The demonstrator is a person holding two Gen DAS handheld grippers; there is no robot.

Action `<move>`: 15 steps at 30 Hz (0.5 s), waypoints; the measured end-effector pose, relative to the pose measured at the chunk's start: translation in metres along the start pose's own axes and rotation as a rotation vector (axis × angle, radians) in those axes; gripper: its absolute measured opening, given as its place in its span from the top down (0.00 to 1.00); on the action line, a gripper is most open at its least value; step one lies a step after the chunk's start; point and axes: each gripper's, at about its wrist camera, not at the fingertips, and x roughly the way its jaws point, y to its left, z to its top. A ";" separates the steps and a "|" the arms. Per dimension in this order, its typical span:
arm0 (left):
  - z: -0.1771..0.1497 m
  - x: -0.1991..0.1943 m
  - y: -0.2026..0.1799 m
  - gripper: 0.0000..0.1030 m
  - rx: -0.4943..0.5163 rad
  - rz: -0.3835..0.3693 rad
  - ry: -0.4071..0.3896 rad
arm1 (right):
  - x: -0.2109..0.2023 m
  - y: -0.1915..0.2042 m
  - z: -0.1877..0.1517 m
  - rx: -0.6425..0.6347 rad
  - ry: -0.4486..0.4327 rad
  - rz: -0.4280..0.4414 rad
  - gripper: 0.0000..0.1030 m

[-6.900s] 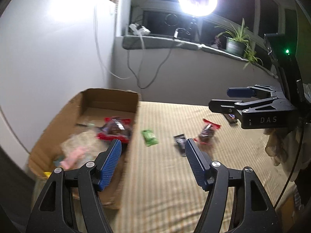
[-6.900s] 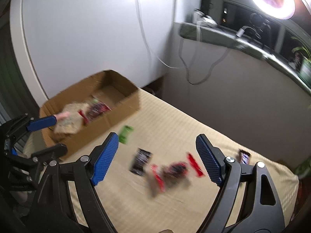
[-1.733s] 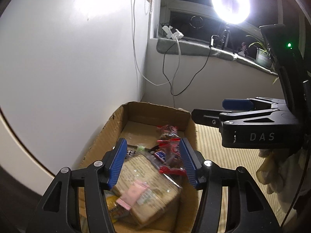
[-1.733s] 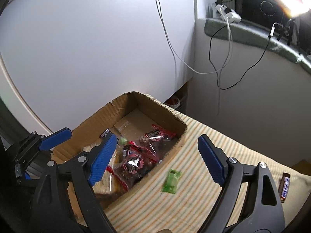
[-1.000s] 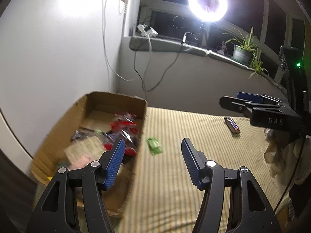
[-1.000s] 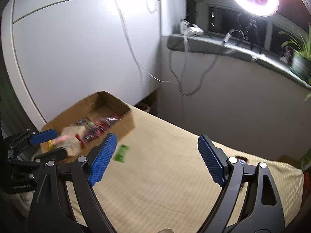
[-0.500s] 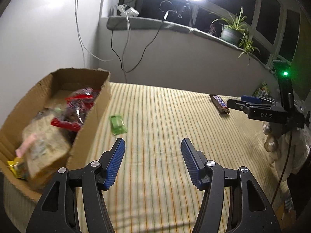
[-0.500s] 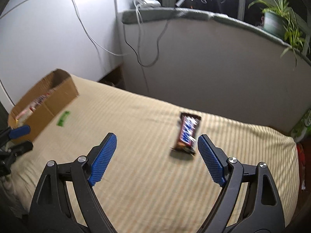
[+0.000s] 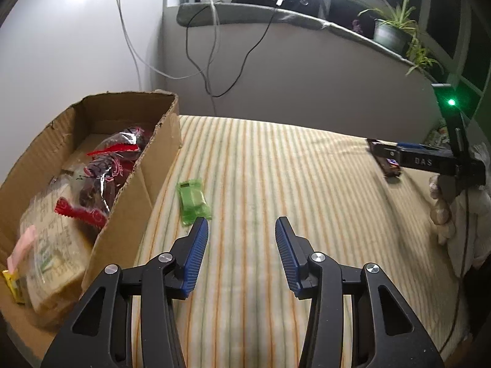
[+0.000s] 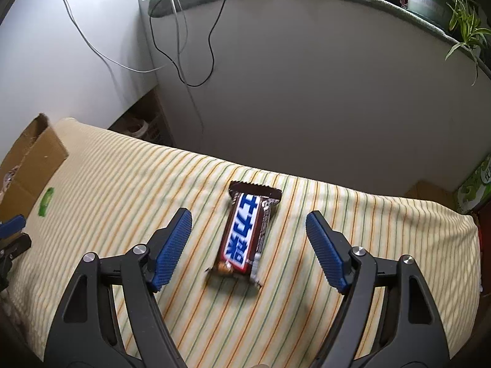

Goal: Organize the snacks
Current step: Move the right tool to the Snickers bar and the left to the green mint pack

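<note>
Lying lengthwise between the closing right claw [image 10: 248,248]'s untouching pads: chocolate bar [image 10: 244,239].

Beside the brown cardboard box [image 9: 159,165] lies a green packet [image 9: 193,197]. The brown chocolate bar [image 10: 245,236] bears blue-on-white lettering. The bedcover [image 9: 307,184] is cream with orange and green stripes.

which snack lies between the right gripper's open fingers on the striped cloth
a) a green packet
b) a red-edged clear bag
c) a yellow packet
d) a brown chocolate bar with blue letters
d: in the right wrist view the chocolate bar lies flat on the striped cloth between the closing fingers of the right gripper, untouched, while the green packet lies far off by the cardboard box.
</note>
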 end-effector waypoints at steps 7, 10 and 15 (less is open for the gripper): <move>0.005 0.019 -0.005 0.57 0.034 0.124 0.018 | 0.009 -0.006 -0.004 0.021 0.005 0.040 0.37; 0.005 0.027 -0.008 0.57 0.050 0.173 0.032 | 0.008 -0.007 -0.005 0.018 -0.003 0.046 0.37; 0.007 0.036 -0.009 0.57 0.066 0.221 0.057 | 0.006 -0.008 -0.008 0.014 -0.004 0.050 0.45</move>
